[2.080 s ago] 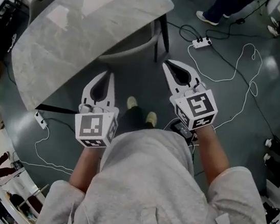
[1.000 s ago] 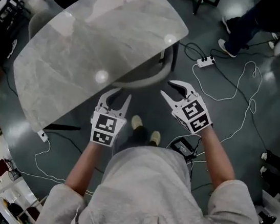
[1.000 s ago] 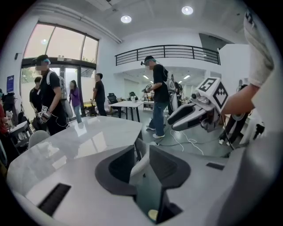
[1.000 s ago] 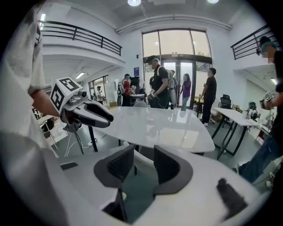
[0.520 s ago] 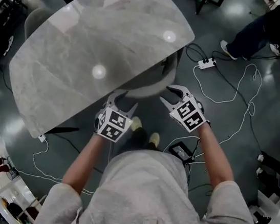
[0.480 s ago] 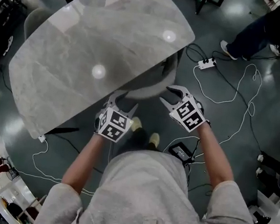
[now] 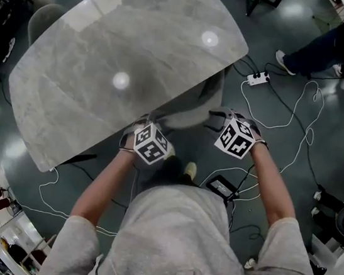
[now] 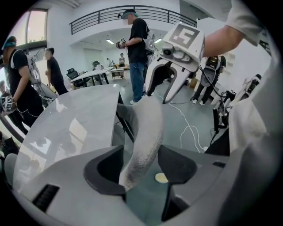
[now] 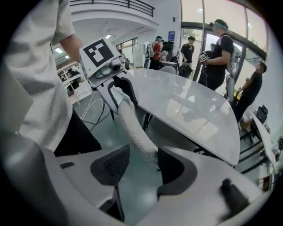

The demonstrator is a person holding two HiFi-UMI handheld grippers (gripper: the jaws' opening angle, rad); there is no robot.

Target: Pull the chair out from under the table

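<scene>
The left gripper (image 8: 140, 164) has its jaws spread wide; they have just been opening. The pale, textured top rim of the chair (image 8: 148, 128) runs between them. It lies close against the left jaw, with a clear gap on the other side, so nothing is clamped.

The right gripper (image 9: 139, 165) matches it. Its jaws have also just been opening and stand wide around the same curved rim, which sits nearer the right jaw. Each gripper shows in the other's view, set further along the rim.

In the head view, both grippers point steeply down, side by side, at the chair's back. The chair is tucked under the near edge of the rounded grey marble-look table (image 7: 128, 45), and only its curved back and part of the seat show past the tabletop.

A white cable (image 7: 301, 120) and a power strip (image 7: 257, 78) lie on the dark floor (image 7: 57, 187) to the right. Other people (image 8: 138, 48) stand beyond the table.
</scene>
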